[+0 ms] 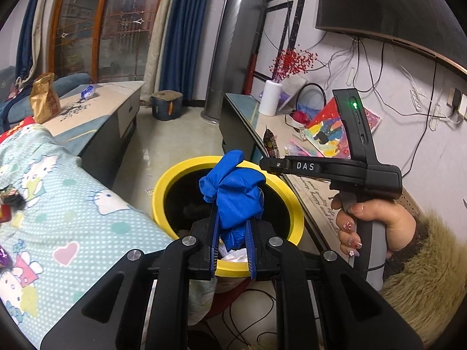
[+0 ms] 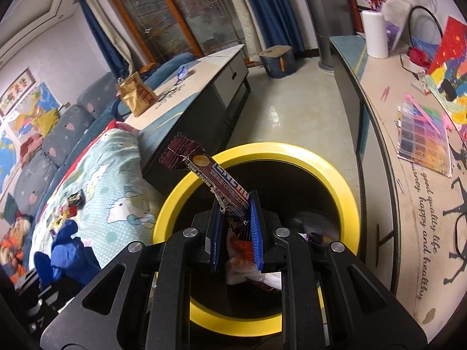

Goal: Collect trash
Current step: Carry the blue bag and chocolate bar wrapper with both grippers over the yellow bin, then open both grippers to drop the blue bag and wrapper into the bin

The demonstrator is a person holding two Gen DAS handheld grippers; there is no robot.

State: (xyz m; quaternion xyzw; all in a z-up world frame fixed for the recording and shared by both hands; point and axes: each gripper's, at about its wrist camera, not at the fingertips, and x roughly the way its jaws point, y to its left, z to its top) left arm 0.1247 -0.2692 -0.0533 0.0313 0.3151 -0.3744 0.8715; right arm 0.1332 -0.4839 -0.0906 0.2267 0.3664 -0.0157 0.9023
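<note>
Left jaws: left gripper [image 1: 232, 227] is clamped narrow on a crumpled blue glove [image 1: 232, 195], which bulges up past the blue pads; pinching low on the bunch probably keeps the limp material from slipping out.
Right jaws: right gripper [image 2: 235, 215] is closed tight on a dark snack wrapper [image 2: 204, 172], gripped at its lower end so the long crinkled strip sticks up and to the left, clear of the fingers.
Directly beneath both jaws: yellow-rimmed bin [image 2: 329, 166] with a dark liner; both pieces of trash hang over its mouth, which looks like the reason both grippers tilt downward, ready to let go.
Inside the bin, under the right jaws: wrappers and white paper [image 2: 248, 265] already lie at the bottom, so collection seems well under way.
Right of the left jaws: a hand [image 1: 376, 221] with painted nails holds the handle of the right gripper, its tip level with the glove.
Left of the jaws: patterned blanket [image 1: 73, 192] with a few small wrappers [image 2: 76, 199] on it, likely trash yet to be picked up.
Beyond the bin to the left: low table [image 1: 116, 102] carrying a brown paper bag [image 1: 45, 99] and a small blue wrapper [image 1: 88, 92].
Right and beyond: long cabinet top [image 2: 379, 110] with a white roll [image 2: 375, 33] and colourful craft sheets [image 2: 423, 143], seemingly not rubbish.
</note>
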